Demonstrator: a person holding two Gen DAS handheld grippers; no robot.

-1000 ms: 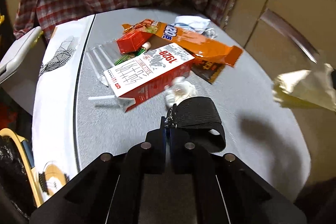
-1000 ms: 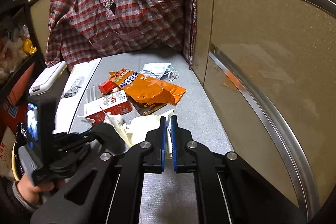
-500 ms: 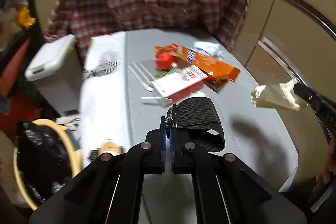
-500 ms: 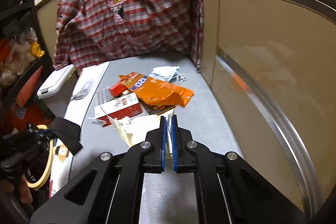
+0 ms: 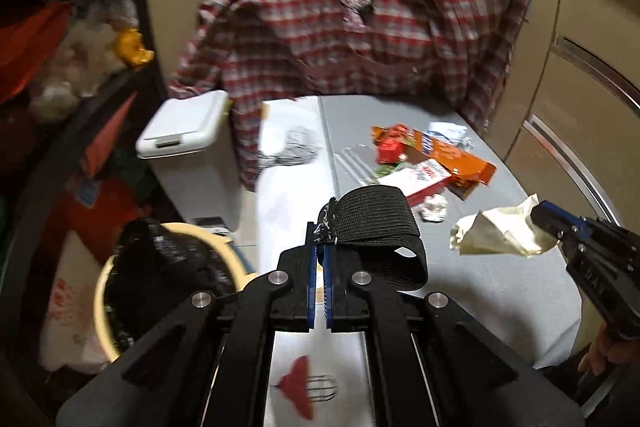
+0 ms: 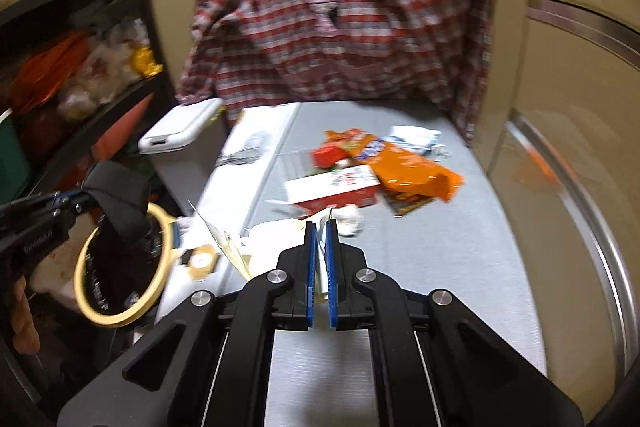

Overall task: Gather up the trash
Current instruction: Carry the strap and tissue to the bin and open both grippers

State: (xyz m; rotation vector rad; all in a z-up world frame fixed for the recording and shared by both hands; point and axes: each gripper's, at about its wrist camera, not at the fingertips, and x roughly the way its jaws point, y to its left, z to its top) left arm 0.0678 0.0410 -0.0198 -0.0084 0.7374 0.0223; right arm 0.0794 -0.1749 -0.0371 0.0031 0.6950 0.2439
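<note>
My left gripper (image 5: 319, 239) is shut on a black woven strap (image 5: 376, 227), held up over the table's left edge; it also shows in the right wrist view (image 6: 120, 199) above the bin. My right gripper (image 6: 321, 231) is shut on a cream crumpled paper wrapper (image 6: 256, 239), which also shows in the left wrist view (image 5: 500, 231). A yellow-rimmed trash bin with a black bag (image 5: 160, 267) stands on the floor to the left (image 6: 120, 267). On the grey table (image 6: 440, 247) lie a red-white carton (image 6: 336, 187), an orange snack bag (image 6: 408, 171), a red box (image 6: 330, 153) and a crumpled tissue (image 5: 434, 207).
A white lidded bin (image 5: 188, 131) stands left of the table. A plaid shirt (image 5: 360, 27) hangs behind. A white cloth (image 5: 288, 187) covers the table's left strip. A cluttered shelf (image 6: 72, 75) is at far left. A face mask (image 6: 416, 139) lies at the back.
Both grippers have pulled back and swung left towards the bin, each keeping its load. The trash pile now looks farther away.
</note>
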